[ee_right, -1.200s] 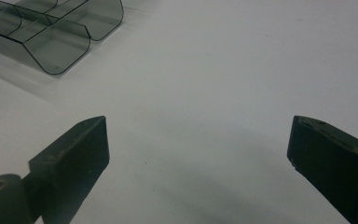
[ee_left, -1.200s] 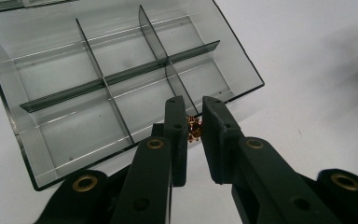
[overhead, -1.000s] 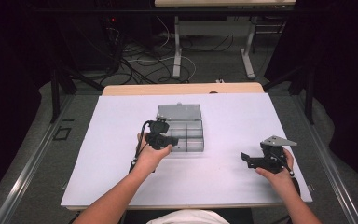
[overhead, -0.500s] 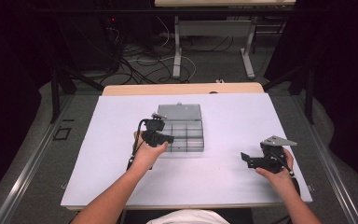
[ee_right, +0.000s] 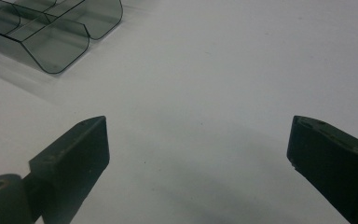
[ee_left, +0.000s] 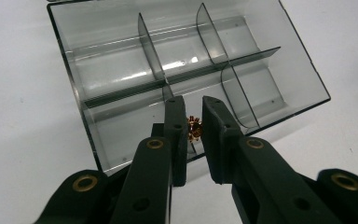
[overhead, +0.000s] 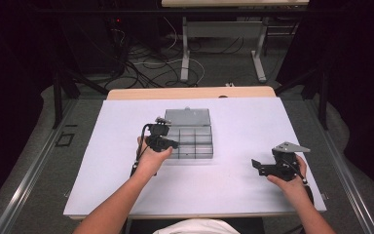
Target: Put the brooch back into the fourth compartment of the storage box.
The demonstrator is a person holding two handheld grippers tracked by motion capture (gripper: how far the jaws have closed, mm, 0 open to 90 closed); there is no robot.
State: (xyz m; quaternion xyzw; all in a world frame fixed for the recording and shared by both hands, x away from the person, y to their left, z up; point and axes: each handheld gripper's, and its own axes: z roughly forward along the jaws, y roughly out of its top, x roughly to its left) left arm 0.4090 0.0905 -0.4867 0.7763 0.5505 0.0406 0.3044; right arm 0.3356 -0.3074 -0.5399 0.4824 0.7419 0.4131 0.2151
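Observation:
A clear smoky plastic organiser box with its lid folded back lies mid-table; its dividers split it into several compartments. My left gripper hovers over the box's near left part. In the left gripper view my left gripper is shut on a small brass-coloured gear, held just above a front compartment. My right gripper rests near the table's right front, well apart from the box. Its jaws stand wide open over bare table, with a corner of the box at the upper left.
The white table top has a wooden strip along its far edge. Beyond it, cables and metal legs of another table stand on the dark floor.
My left gripper has shifted slightly left and nearer over the box's front compartments. The right gripper has stayed in place.

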